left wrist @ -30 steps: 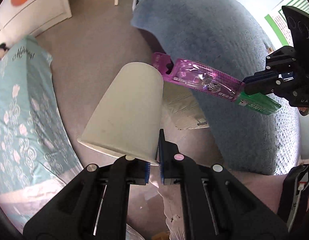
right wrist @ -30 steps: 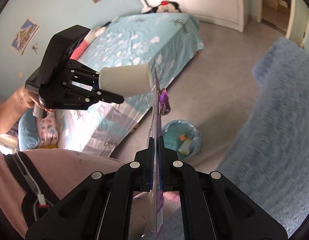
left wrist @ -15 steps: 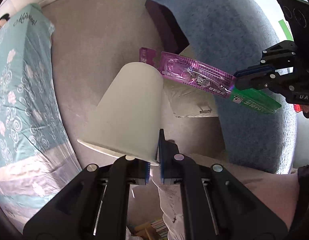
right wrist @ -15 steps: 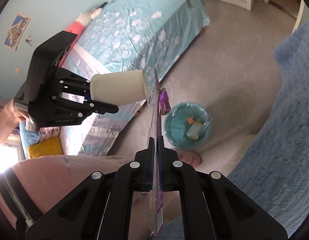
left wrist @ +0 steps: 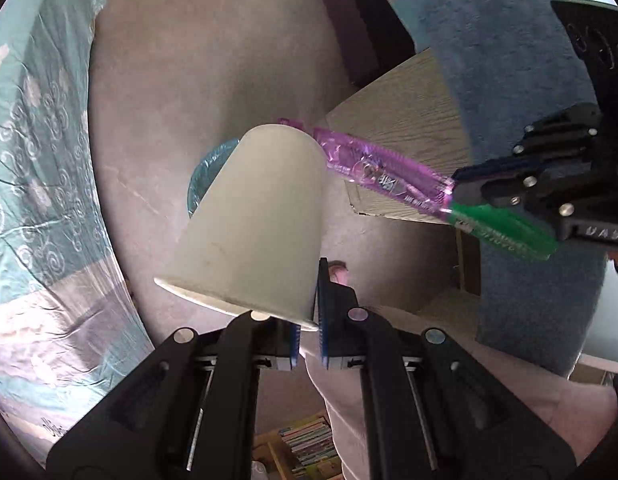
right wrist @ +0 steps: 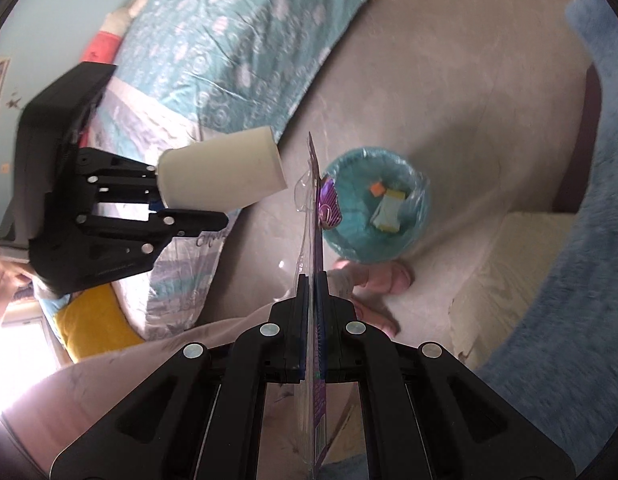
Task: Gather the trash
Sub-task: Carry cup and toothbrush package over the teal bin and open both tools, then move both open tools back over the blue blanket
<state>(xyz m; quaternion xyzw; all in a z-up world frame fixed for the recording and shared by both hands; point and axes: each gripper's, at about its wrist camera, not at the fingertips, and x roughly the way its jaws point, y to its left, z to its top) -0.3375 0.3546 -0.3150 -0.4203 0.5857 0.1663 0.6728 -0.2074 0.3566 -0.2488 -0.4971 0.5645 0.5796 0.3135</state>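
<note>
My left gripper is shut on the rim of a white paper cup, held sideways in the air; the cup also shows in the right wrist view. My right gripper is shut on a flat purple and green blister pack, seen edge-on; in the left wrist view the pack sticks out beside the cup. A round teal trash bin stands on the floor below both, with some scraps inside; the cup hides most of the bin in the left wrist view.
A bed with a teal patterned cover lies to the left. A blue fuzzy sofa and a light wooden box stand to the right. The person's feet are on the grey floor next to the bin.
Both grippers have moved over the floor with their loads. The teal bin has come nearer and more central in the right wrist view, and now shows behind the cup in the left wrist view.
</note>
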